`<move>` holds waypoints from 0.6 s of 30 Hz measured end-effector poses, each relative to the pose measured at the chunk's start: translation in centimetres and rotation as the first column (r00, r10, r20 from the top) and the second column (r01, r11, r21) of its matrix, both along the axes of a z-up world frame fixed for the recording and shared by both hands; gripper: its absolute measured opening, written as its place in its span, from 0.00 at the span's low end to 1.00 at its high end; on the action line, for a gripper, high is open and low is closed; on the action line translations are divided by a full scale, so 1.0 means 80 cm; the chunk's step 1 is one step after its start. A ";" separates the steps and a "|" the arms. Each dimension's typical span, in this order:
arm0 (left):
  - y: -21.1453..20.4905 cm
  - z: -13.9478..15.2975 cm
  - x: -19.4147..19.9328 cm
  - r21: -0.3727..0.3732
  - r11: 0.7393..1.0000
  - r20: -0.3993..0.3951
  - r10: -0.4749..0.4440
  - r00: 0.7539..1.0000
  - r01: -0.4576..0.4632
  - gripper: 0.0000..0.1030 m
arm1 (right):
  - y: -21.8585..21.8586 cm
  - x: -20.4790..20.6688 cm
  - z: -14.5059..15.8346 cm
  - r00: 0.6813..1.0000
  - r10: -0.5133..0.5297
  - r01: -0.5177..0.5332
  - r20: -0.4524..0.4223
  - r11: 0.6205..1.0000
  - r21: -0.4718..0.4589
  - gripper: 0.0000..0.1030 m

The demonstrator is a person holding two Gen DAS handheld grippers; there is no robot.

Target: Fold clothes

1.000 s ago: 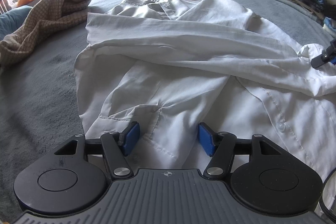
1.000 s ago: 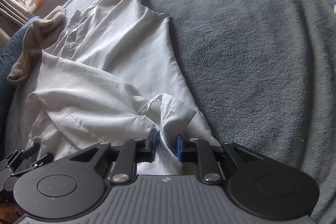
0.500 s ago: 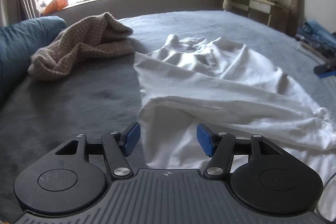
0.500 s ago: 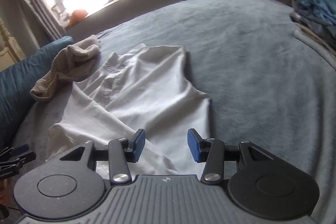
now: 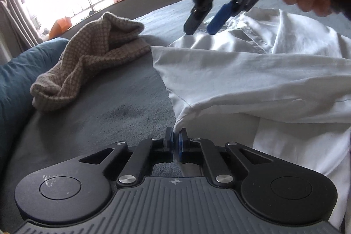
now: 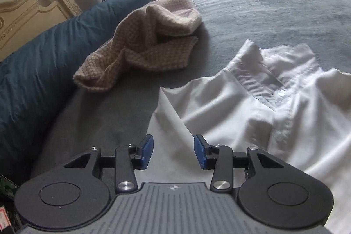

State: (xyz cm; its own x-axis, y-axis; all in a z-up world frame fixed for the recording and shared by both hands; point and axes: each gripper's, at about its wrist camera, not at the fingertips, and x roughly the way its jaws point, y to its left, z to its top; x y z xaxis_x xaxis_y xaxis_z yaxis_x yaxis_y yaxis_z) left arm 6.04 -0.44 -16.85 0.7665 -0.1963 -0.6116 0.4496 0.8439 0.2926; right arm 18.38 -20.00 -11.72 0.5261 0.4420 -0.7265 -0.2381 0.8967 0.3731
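Nearest me, my left gripper (image 5: 176,139) has its jaws pressed together on a corner fold of the white shirt (image 5: 252,80), the cloth drawn to a point between the blue pads. The shirt lies rumpled on the grey blanket (image 5: 114,106), its collar turned toward the window. I judge this the gathering step: one edge is pinched, the second hold not yet made. My right gripper (image 6: 173,151) sits over the shoulder area; its jaws have just been closing a little but stand spread, a raised ridge of cloth between the pads with no clear pinch on it. Next I need that side to close on a matching edge, so the shirt can be pulled flat. Beyond lies a checked knit garment (image 6: 142,43) just beside the shirt, and a blue pillow (image 6: 54,58); both could crowd the spread.
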 end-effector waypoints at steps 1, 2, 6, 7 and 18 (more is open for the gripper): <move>0.002 -0.002 -0.002 -0.007 1.000 0.003 0.005 1.000 -0.005 0.02 | 0.012 0.012 -0.004 1.000 0.012 -0.012 -0.001 1.000 -0.011 0.41; 0.004 -0.003 -0.003 -0.013 1.000 0.006 0.010 1.000 -0.010 0.01 | 0.024 0.023 -0.008 1.000 0.023 -0.023 -0.002 1.000 -0.021 0.40; 0.008 -0.008 -0.011 -0.035 0.999 0.022 0.030 0.999 -0.029 0.01 | 0.045 0.057 -0.032 1.000 0.003 -0.004 -0.023 0.998 -0.059 0.40; 0.008 -0.010 -0.012 -0.038 0.999 0.021 0.034 0.999 -0.033 0.01 | 0.046 0.063 -0.036 1.000 -0.001 0.000 -0.030 0.999 -0.043 0.39; 0.001 -0.023 -0.014 -0.023 0.998 0.024 0.050 0.998 -0.050 0.01 | 0.066 0.100 -0.079 1.000 0.000 0.001 -0.021 0.998 0.063 0.01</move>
